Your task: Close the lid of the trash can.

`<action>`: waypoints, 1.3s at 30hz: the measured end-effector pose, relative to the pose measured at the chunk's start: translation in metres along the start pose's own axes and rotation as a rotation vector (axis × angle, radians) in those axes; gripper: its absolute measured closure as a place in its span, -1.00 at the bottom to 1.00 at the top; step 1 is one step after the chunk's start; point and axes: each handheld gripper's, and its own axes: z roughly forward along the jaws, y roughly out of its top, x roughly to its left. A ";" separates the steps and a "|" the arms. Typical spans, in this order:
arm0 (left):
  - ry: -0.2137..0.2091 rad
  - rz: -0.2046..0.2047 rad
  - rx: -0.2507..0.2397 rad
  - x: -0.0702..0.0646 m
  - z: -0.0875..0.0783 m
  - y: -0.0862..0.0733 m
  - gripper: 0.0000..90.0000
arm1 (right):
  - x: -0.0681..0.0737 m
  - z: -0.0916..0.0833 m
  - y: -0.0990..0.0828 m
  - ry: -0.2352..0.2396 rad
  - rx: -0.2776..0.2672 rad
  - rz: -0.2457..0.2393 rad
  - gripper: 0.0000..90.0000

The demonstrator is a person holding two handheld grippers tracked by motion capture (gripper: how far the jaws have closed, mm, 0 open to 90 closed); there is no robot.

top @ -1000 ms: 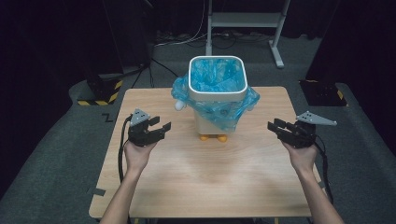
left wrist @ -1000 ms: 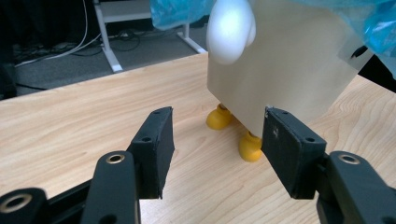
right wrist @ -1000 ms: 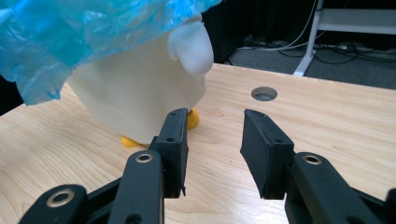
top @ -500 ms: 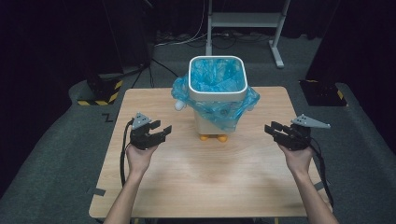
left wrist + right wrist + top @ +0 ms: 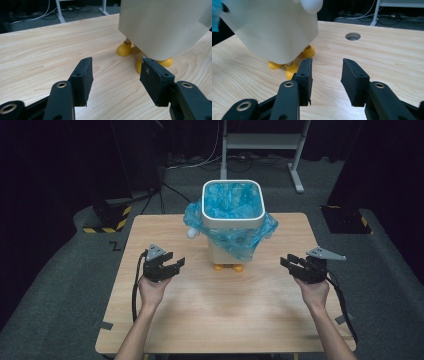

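A cream-white bin (image 5: pixel 227 251) on small yellow feet (image 5: pixel 228 267) stands at the middle back of the wooden table (image 5: pixel 225 315). A blue plastic bag (image 5: pixel 232 205) lines it and hangs over its rim. My left gripper (image 5: pixel 178 264) hovers to the bin's left, open, with nothing between its jaws. My right gripper (image 5: pixel 286 262) hovers to the bin's right, open and empty too. In the left gripper view the bin's wall (image 5: pixel 162 25) and feet (image 5: pixel 124 50) lie just ahead of the open gripper (image 5: pixel 116 80). The right gripper view has the bin (image 5: pixel 274 30) at upper left of the gripper (image 5: pixel 326 80).
A round cable hole (image 5: pixel 352 36) sits in the table top beyond the right gripper. A white frame stand (image 5: pixel 260 142) and cables lie on the dark floor behind the table. A black-and-yellow striped block (image 5: pixel 107 222) rests on the floor at the left.
Both hands have sunk a little toward the table top and show slightly nearer the front edge. Their jaws keep the same gap. The bin has not moved.
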 end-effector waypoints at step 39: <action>0.144 -0.041 0.145 0.021 0.067 -0.045 -0.03 | -0.016 0.070 -0.042 -0.172 0.162 -0.060 0.29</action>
